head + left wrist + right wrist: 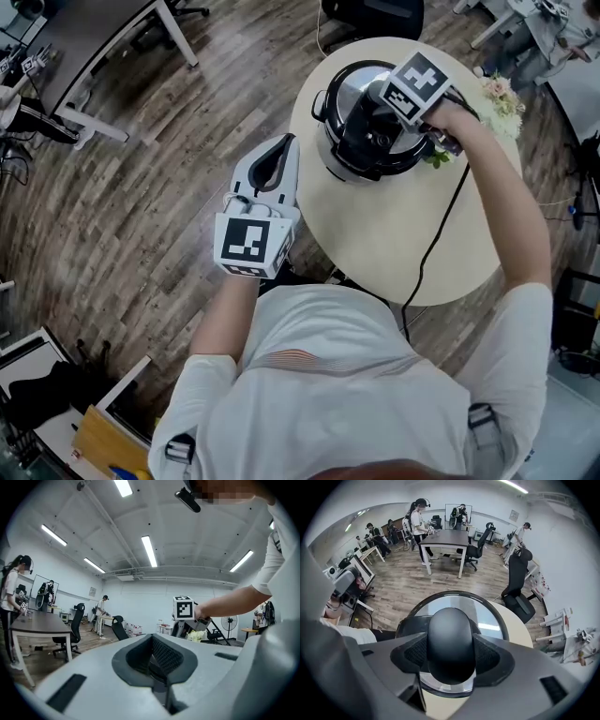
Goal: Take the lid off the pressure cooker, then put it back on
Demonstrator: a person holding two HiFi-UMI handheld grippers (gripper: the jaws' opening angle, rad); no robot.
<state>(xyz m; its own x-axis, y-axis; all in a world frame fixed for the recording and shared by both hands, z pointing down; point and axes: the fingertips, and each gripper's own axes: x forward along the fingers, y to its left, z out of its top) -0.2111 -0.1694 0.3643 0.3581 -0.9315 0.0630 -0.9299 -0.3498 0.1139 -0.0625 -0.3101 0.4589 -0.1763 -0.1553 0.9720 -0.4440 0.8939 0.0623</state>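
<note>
The pressure cooker (349, 157) stands on the round cream table (403, 234). Its glass lid (359, 89) lies over the pot; whether it is seated I cannot tell. My right gripper (380, 127) points steeply down and is shut on the lid's black knob (450, 637), with a pad against each side of it. The lid's glass and rim (490, 616) show around the knob. My left gripper (279, 152) is held level over the floor, left of the table. Its jaws are shut with nothing between them, as the left gripper view (157, 660) shows.
A bunch of pale flowers (502, 98) lies at the table's far right. A black cable (439, 234) runs across the table toward me. A desk (449, 538), office chairs (518, 581) and several people stand on the wooden floor beyond.
</note>
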